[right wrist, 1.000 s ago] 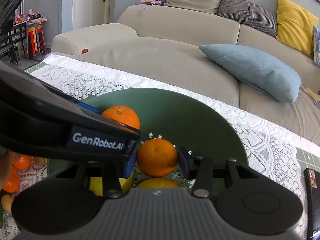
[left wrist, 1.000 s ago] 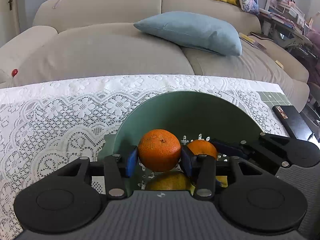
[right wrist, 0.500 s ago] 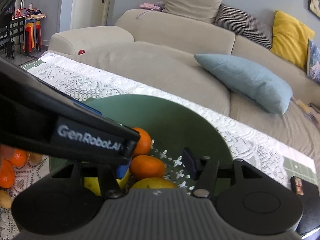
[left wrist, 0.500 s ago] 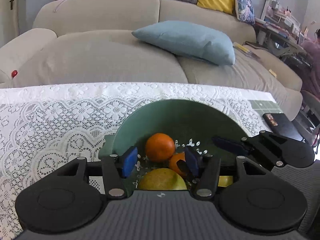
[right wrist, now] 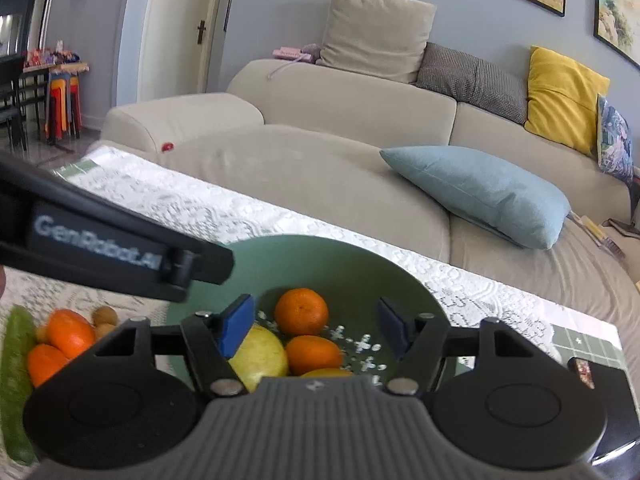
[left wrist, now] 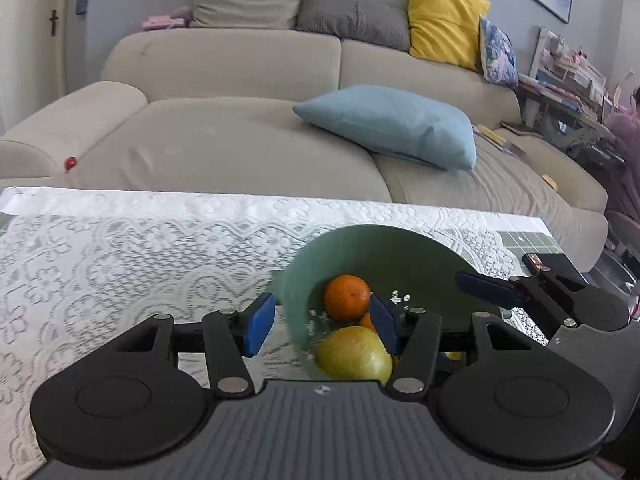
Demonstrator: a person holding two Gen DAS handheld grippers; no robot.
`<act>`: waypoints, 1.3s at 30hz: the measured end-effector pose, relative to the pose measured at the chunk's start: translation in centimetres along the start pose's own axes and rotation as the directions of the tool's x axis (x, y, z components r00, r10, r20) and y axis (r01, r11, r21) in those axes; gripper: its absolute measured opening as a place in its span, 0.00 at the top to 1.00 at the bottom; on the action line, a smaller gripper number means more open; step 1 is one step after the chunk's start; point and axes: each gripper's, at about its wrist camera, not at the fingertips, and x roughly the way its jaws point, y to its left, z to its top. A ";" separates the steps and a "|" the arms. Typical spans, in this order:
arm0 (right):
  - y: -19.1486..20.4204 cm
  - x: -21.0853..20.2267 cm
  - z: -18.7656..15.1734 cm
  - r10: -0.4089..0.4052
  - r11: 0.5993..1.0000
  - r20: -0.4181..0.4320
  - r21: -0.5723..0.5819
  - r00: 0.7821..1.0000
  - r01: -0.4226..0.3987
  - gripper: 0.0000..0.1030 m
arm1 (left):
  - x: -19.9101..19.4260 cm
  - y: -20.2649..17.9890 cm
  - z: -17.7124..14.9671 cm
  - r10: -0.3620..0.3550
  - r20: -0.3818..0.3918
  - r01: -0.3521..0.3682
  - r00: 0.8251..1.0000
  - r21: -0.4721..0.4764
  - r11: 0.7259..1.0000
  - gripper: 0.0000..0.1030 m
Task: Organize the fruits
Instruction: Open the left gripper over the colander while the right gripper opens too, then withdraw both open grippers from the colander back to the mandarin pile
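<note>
**Loose fruit lies to the left, nearer the left gripper**

Both tools are empty. The left gripper [left wrist: 320, 322] has its blue pads spread wide with nothing between them, and the right gripper [right wrist: 316, 326] is spread just as wide above the green bowl [right wrist: 360, 268]. The bowl already holds two oranges [right wrist: 301, 311], a yellow-green apple [right wrist: 260, 360] and some other yellow fruit (mostly hidden).

What remains sits on the lace cloth [left wrist: 140, 248], far left of the right gripper and beyond the bowl's rim: loose oranges [right wrist: 70, 332], small brown fruits [right wrist: 105, 315] and a long green vegetable [right wrist: 14, 380]. The left tool's body crosses just above them, so I judge the left hand nearer for the next pick.
</note>
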 end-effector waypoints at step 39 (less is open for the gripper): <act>10.2 -0.2 -3.5 0.361 0.929 -0.122 0.132 0.924 -0.346 0.46 | -3.6 10.6 -8.4 -0.061 -0.042 0.062 0.997 0.019 0.998 0.38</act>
